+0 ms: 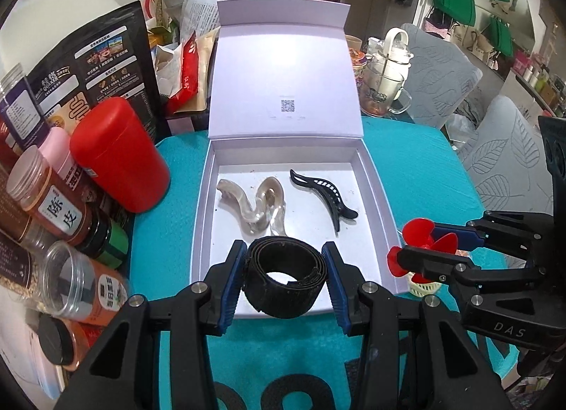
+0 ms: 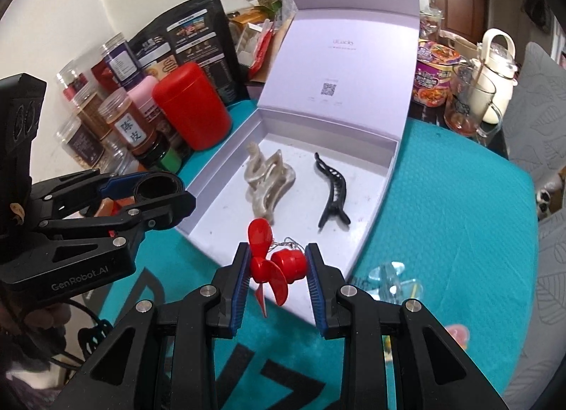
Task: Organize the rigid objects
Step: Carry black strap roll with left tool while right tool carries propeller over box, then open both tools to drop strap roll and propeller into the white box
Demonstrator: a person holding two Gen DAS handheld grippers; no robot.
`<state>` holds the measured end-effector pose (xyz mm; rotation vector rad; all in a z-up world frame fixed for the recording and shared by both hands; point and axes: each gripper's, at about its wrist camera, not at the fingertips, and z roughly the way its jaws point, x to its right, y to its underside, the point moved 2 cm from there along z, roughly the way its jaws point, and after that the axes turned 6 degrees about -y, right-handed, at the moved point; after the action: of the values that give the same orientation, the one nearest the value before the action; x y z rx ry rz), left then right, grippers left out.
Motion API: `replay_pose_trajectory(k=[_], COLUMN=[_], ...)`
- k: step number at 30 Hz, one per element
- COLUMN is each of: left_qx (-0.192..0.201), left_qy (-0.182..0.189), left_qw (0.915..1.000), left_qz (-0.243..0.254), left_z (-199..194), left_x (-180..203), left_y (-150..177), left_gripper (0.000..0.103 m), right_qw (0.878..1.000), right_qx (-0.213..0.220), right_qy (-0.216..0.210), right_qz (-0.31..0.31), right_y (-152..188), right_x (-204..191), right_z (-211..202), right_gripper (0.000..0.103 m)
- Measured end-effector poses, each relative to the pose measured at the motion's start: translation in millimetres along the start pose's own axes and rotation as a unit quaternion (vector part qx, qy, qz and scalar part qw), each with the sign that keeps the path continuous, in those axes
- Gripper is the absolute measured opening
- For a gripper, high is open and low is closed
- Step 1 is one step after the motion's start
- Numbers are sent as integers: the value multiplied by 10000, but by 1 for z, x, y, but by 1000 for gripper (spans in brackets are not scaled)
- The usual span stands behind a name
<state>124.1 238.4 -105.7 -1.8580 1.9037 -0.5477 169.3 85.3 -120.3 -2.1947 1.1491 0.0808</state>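
Left claw (image 1: 284,277) grips our black strap roll (image 1: 283,277) over the box's (image 1: 375,176) near edge; right claw (image 2: 276,273) clamps the red fan (image 2: 274,268) at its right corner, both nearly inside.

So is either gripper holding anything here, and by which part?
Both. The left gripper clamps the black coiled strap across its outer sides; the right gripper pinches the small red fan, one pad on its blades, the other on its round hub.
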Motion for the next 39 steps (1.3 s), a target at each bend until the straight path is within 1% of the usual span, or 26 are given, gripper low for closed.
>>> replay_pose_trajectory(k=[4,11,19,25,28,35,39], left_qx=[-77,-375,-639,-797,-877,-1000,-1117], left_qy=[-28,22,59,83,78,85,222], left_qw=[10000,9993,9979,9967,9960,9949,9934], left_qz=[12,-50,-27,107,162,106,119], left_z=[17,50,80,99,108,121,123], left_x=[-7,-17,-20,-17,-15,-12,-14], left_y=[-5,-4,2,3,4,4,4], left_gripper=[43,43,43,43,43,43,43], right_qw=[10000,9998,9992,9986,9980,9971,9967], right_qx=[-52,-162,-375,-518,-619,-739,-775], right_qy=[7,46,100,84,93,141,222], right_qz=[8,-54,-27,48,75,83,56], right_y=[-10,-22,-22,-19,-17,-17,-17], right_x=[5,12,21,25,27,32,32], right_z=[16,45,76,93,100,108,109], right_gripper=[30,30,30,30,30,31,31])
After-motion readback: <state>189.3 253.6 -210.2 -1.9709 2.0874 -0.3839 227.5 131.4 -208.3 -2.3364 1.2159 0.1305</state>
